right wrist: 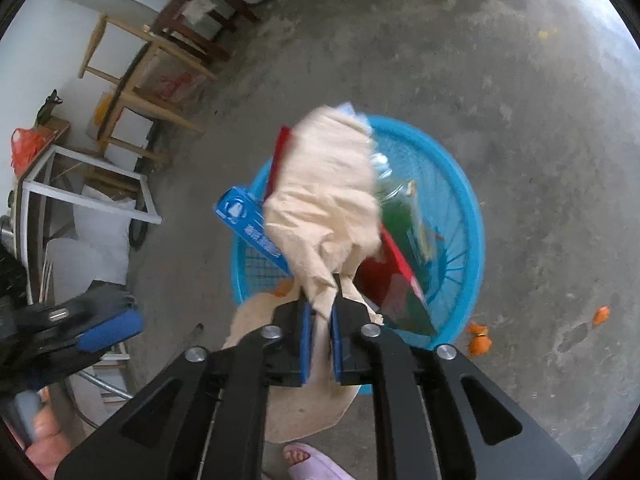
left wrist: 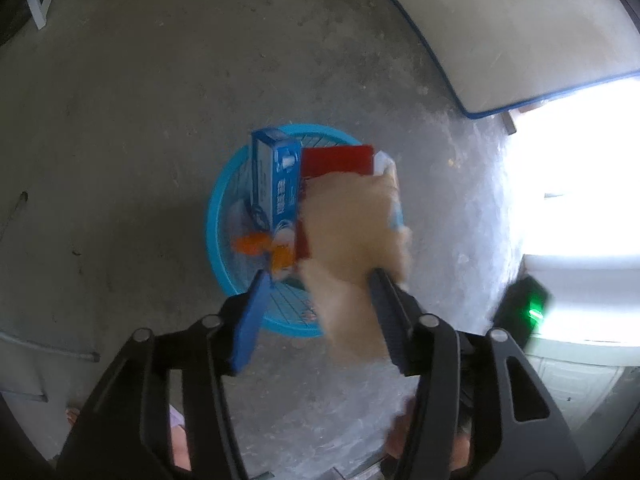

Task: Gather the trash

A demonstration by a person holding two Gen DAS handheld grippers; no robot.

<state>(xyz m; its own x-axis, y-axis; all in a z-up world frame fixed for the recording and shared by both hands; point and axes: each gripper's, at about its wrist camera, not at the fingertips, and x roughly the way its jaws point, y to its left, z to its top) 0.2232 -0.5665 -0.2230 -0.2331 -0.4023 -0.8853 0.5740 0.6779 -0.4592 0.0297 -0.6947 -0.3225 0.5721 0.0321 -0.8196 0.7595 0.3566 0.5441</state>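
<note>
A blue plastic basket (left wrist: pixel 218 216) stands on the concrete floor and holds a blue carton (left wrist: pixel 280 176), a red box (left wrist: pixel 340 160) and orange peel (left wrist: pixel 256 246). It also shows in the right wrist view (right wrist: pixel 460 216). My right gripper (right wrist: pixel 320 312) is shut on a crumpled beige paper bag (right wrist: pixel 328 192) and holds it over the basket. My left gripper (left wrist: pixel 316 280) is open above the basket, with the blurred beige bag (left wrist: pixel 352 232) between and beyond its fingers. The green packet (right wrist: pixel 404 216) lies inside the basket.
Orange peel pieces (right wrist: pixel 480 340) lie on the floor to the right of the basket. Wooden stools (right wrist: pixel 152 80) and a white metal frame (right wrist: pixel 80 192) stand at the left. A blue-edged mat (left wrist: pixel 520 32) lies at the far right. My slippered foot (right wrist: pixel 312 460) is near.
</note>
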